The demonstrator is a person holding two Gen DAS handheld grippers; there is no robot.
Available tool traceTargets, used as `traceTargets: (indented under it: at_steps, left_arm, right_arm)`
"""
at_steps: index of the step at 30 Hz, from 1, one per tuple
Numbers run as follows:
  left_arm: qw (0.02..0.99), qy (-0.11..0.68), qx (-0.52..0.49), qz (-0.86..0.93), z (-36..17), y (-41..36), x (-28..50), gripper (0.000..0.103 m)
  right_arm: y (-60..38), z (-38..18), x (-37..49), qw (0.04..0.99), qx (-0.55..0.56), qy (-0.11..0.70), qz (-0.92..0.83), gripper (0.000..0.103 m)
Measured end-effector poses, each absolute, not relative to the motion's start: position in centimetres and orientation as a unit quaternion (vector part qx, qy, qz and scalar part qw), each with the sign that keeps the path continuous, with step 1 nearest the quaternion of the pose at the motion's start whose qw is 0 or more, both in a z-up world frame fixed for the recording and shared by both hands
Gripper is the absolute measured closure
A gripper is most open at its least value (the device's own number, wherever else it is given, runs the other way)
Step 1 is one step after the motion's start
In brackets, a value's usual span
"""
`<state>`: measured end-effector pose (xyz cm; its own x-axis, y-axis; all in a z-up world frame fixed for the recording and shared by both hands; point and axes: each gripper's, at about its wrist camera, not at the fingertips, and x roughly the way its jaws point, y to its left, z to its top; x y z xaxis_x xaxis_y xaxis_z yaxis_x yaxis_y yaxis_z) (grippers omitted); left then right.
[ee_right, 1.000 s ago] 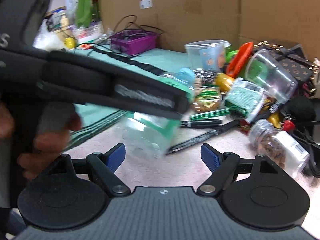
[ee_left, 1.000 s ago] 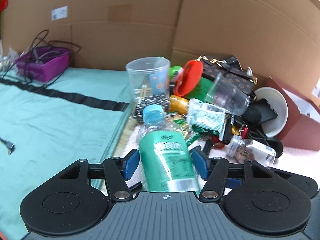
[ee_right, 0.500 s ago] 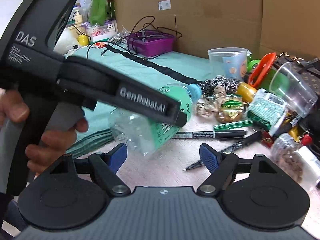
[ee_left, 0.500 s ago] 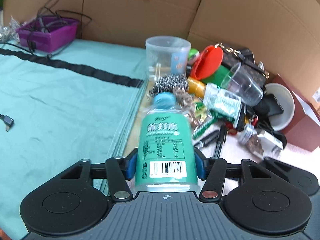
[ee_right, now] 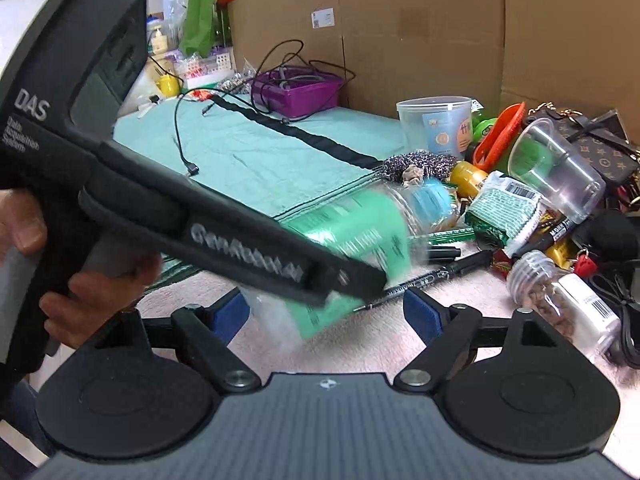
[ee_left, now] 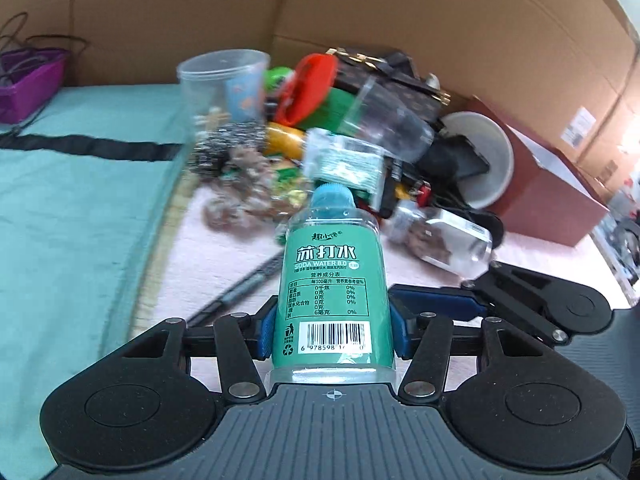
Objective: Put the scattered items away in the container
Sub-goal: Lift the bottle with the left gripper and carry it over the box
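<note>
**Bottle in left grip, lifted off the pink mat**

Left gripper (ee_left: 332, 334): fingers pinch the green soda-water bottle (ee_left: 334, 296) at its lower body, cap pointing toward the clutter pile (ee_left: 360, 152). Right gripper (ee_right: 326, 314): fingers spread and opening, the bottle's base just beyond them, not pressed.

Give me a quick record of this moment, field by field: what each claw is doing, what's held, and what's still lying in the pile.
left claw: shut on the soda water bottle, cap pointing away
right claw: jaws opening, gripping nothing
bottle state: lifted, blurred in right wrist view
pile on pink mat: clear cups, steel scrubber, green packet, black markers, nut jar
container: not identifiable
</note>
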<state>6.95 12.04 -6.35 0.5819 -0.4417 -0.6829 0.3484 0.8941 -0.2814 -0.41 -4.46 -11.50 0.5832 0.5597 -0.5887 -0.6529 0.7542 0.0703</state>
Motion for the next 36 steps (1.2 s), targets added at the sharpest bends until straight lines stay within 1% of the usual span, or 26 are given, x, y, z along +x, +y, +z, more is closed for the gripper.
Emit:
traceTargets:
  at_steps: [5,8,9,10,18,24,30,36]
  left_arm:
    - [0.884,0.408,-0.033,-0.225,-6.3,10.3,6.8,0.046]
    - [0.886,0.407,-0.025,-0.222,-6.1,9.5,6.4,0.048]
    - [0.887,0.406,-0.024,-0.22,-5.9,9.2,6.3,0.048]
    - [0.889,0.403,-0.023,-0.217,-5.7,8.9,6.1,0.048]
    - [0.906,0.362,-0.013,-0.221,-2.2,5.2,5.5,0.048]
    - [0.908,0.33,-0.01,-0.258,1.1,-0.2,7.0,0.047]
    - [0.904,0.301,-0.001,-0.302,4.4,-7.4,9.3,0.047]
    - [0.896,0.289,0.006,-0.338,6.0,-14.4,12.1,0.047]
  right_arm:
    - [-6.6,-12.2,-0.5,0.887,-0.055,0.312,0.337,0.015]
    - [-7.4,-12.5,-0.2,0.885,-0.043,0.324,0.331,0.016]
    - [-7.6,-12.4,-0.2,0.884,-0.042,0.324,0.336,0.019]
    - [-7.7,-12.2,-0.4,0.882,-0.042,0.322,0.342,0.024]
    - [-10.5,-9.9,-1.7,0.897,-0.045,0.283,0.336,0.024]
    - [-14.6,-7.2,-1.6,0.92,-0.053,0.245,0.301,0.024]
    - [-20.6,-4.1,-0.5,0.943,-0.057,0.208,0.252,0.024]
    - [-27.1,-1.8,1.4,0.958,-0.046,0.191,0.211,0.024]
